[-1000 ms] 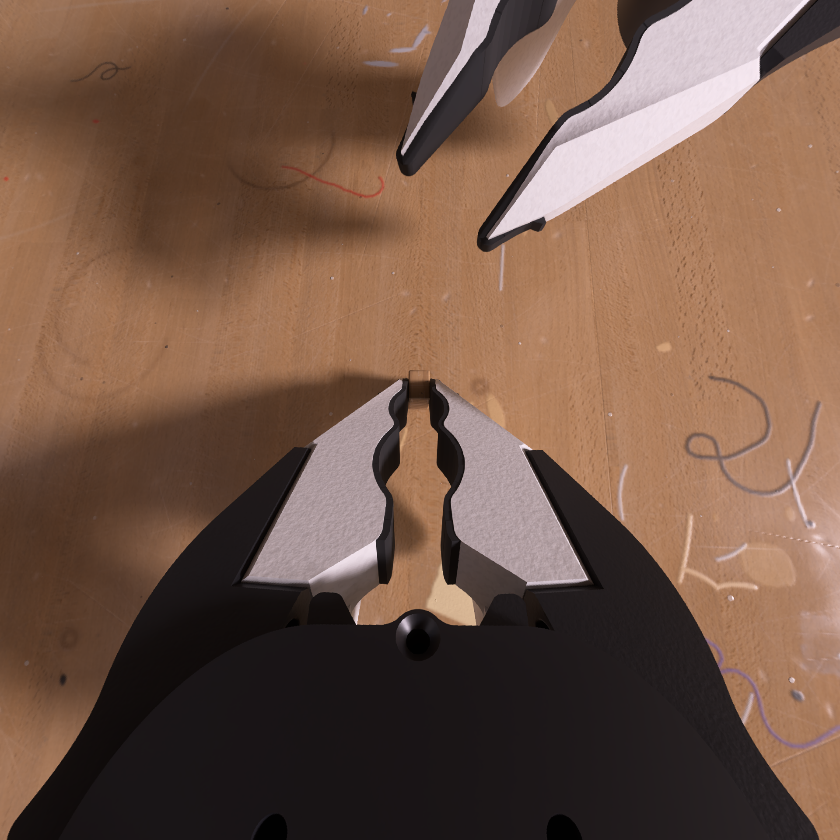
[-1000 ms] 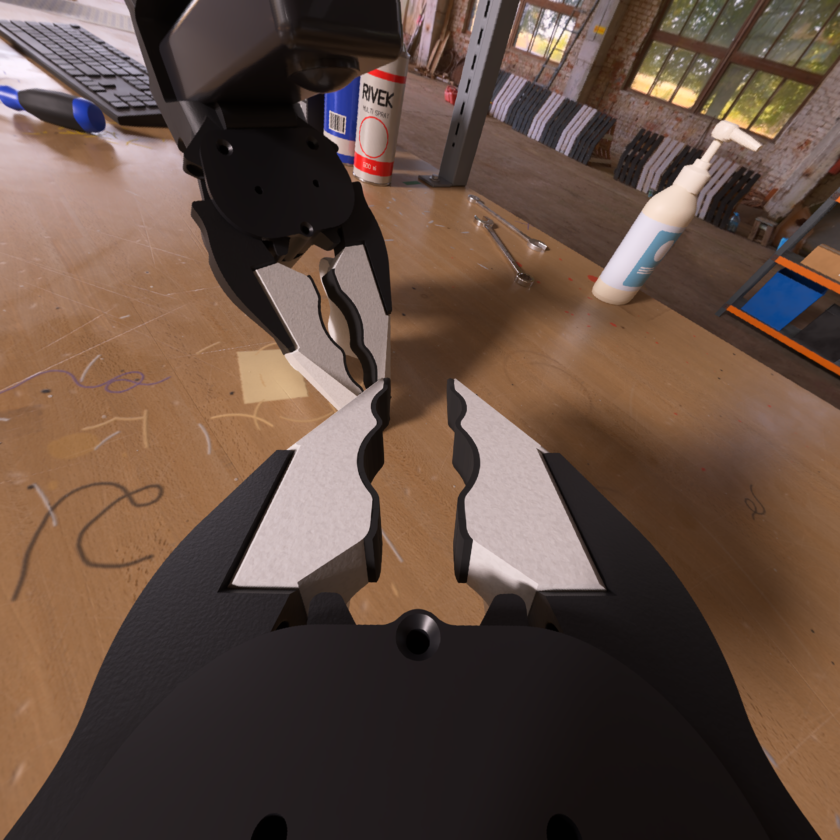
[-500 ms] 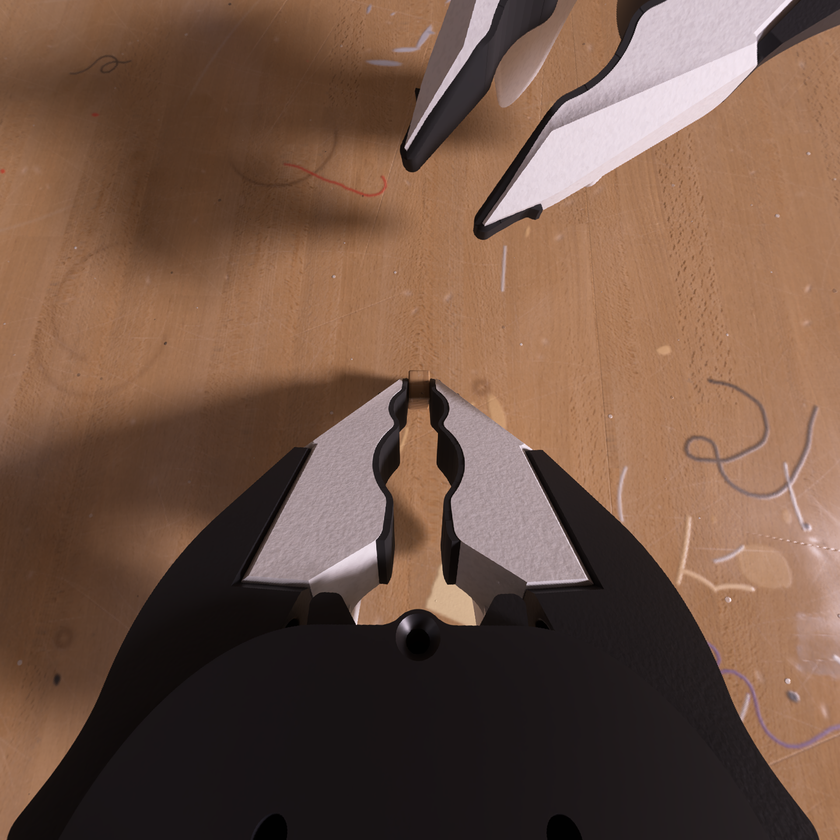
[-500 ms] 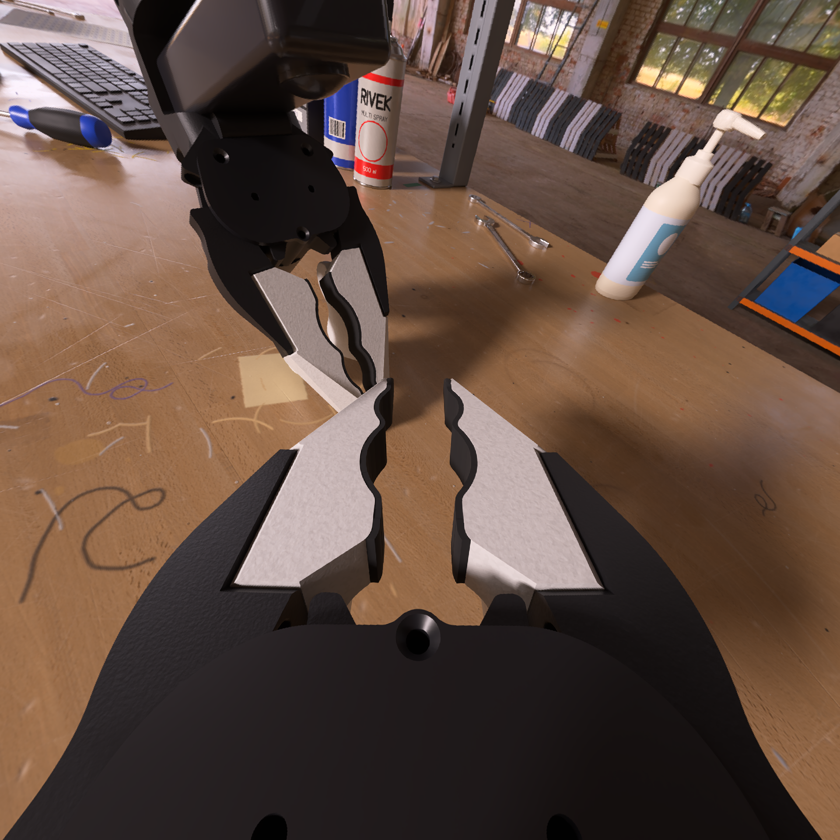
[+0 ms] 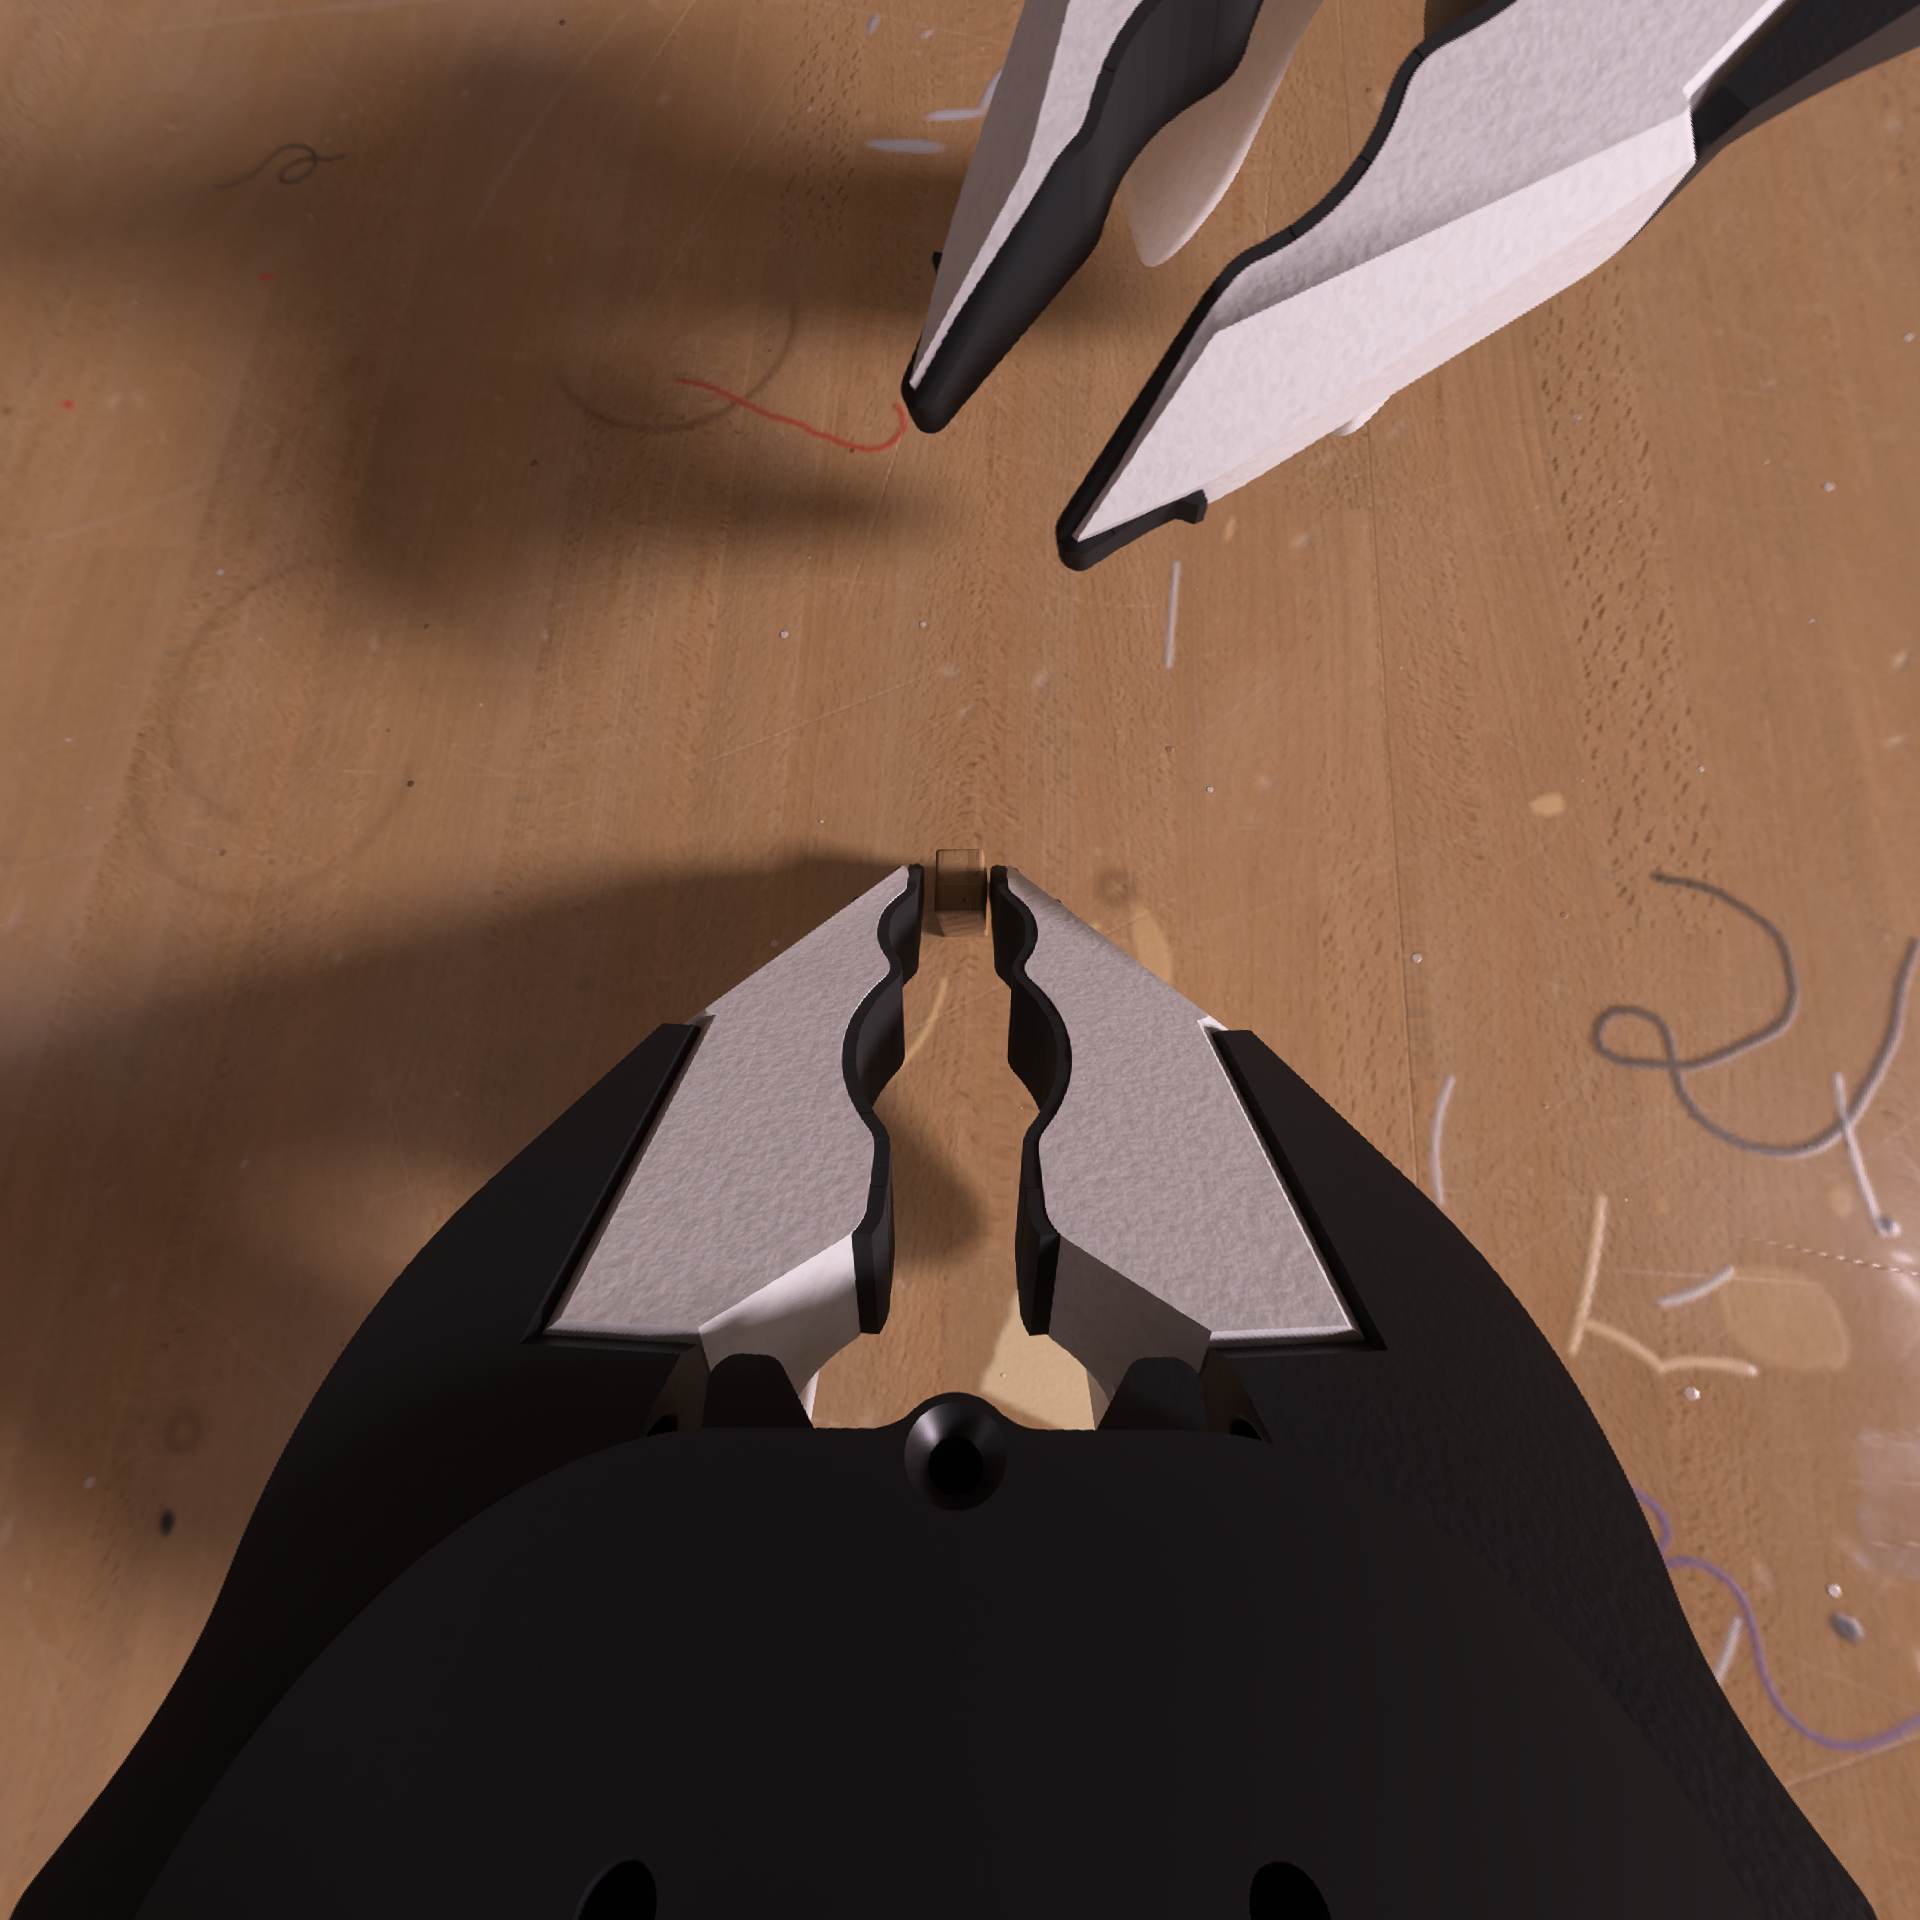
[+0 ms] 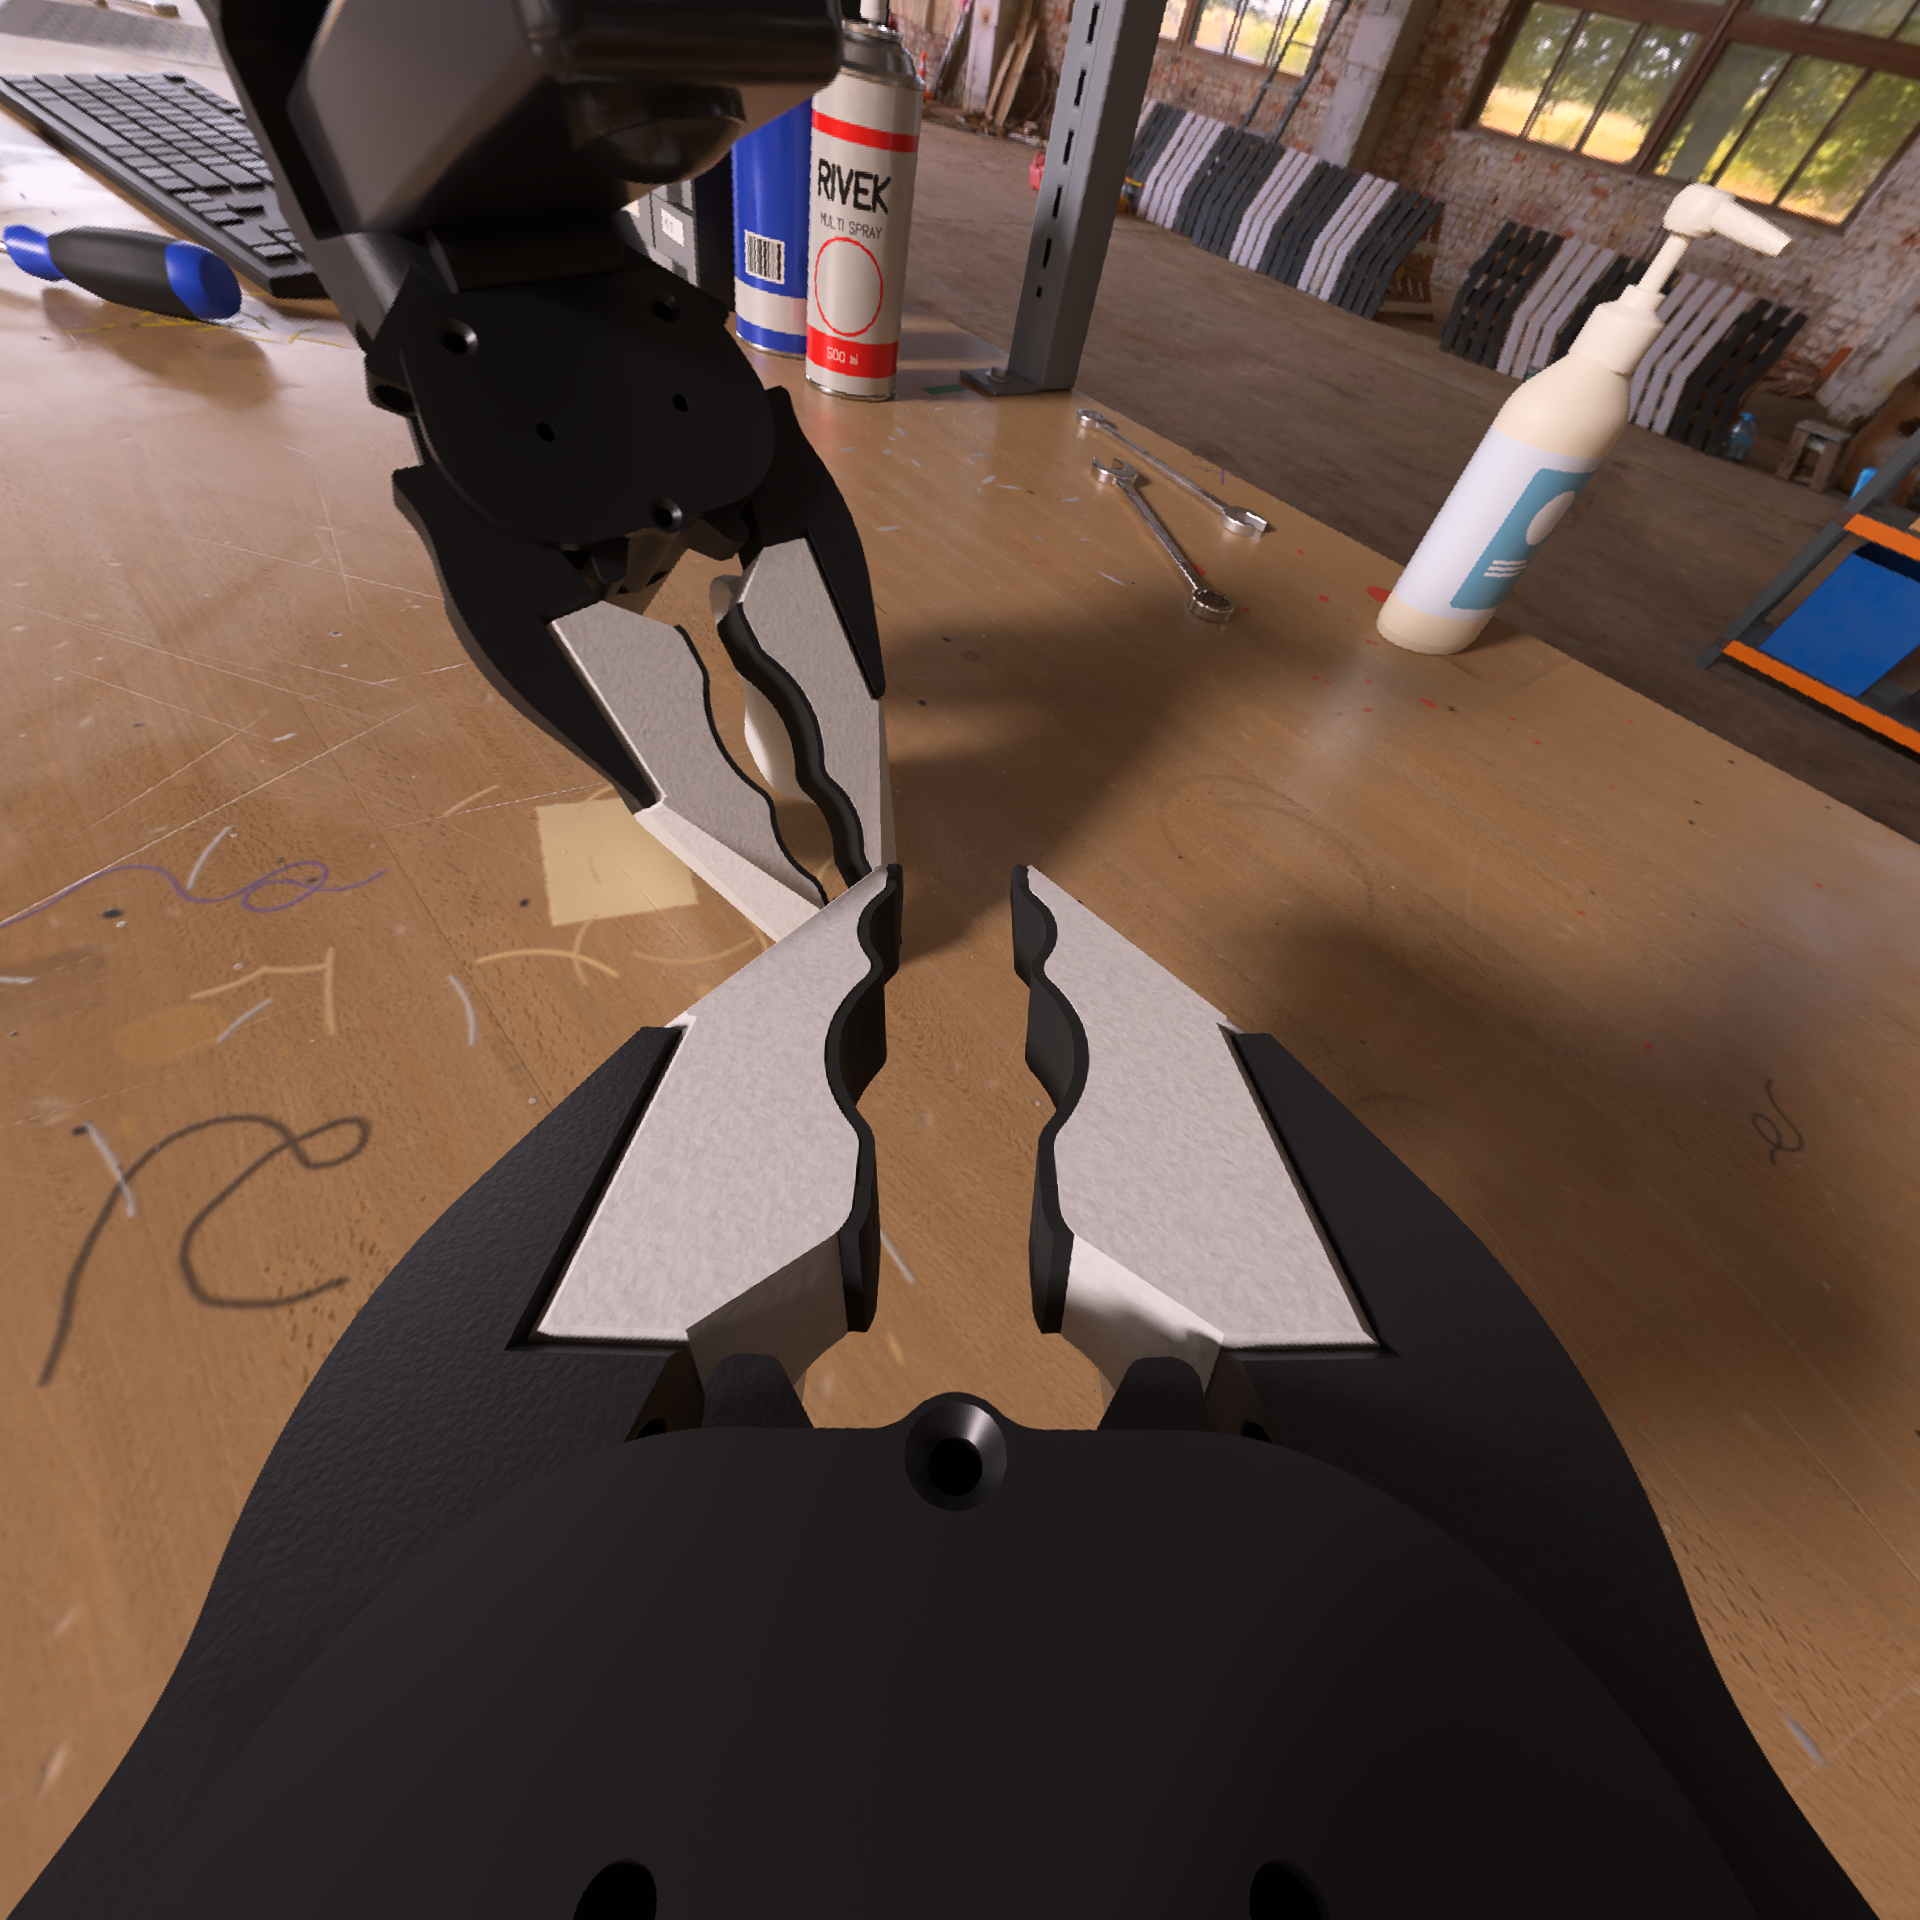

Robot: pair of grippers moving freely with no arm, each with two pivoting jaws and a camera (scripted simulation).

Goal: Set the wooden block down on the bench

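Observation:
The small wooden block (image 5: 958, 894) sits between the tips of my left gripper (image 5: 956, 896), low over the wooden bench (image 5: 520, 727). The jaws stand slightly apart, with a thin gap on each side of the block. My right gripper (image 6: 956, 883) is open and empty, pointing at the left gripper (image 6: 831, 891) from close by. Its left finger hides the left gripper's tips and the block in the right wrist view. The right gripper (image 5: 997, 483) also shows at the top of the left wrist view, just beyond the block.
At the back of the bench stand a white and red spray can (image 6: 862, 208), a blue can (image 6: 771, 229) and a grey metal post (image 6: 1070, 187). Two wrenches (image 6: 1164, 520) and a pump bottle (image 6: 1507, 499) lie right, a screwdriver (image 6: 125, 272) and keyboard (image 6: 156, 156) left.
My left gripper's jaws have parted a little, and more of the block shows between the tips. The right gripper has shifted slightly and stays open.

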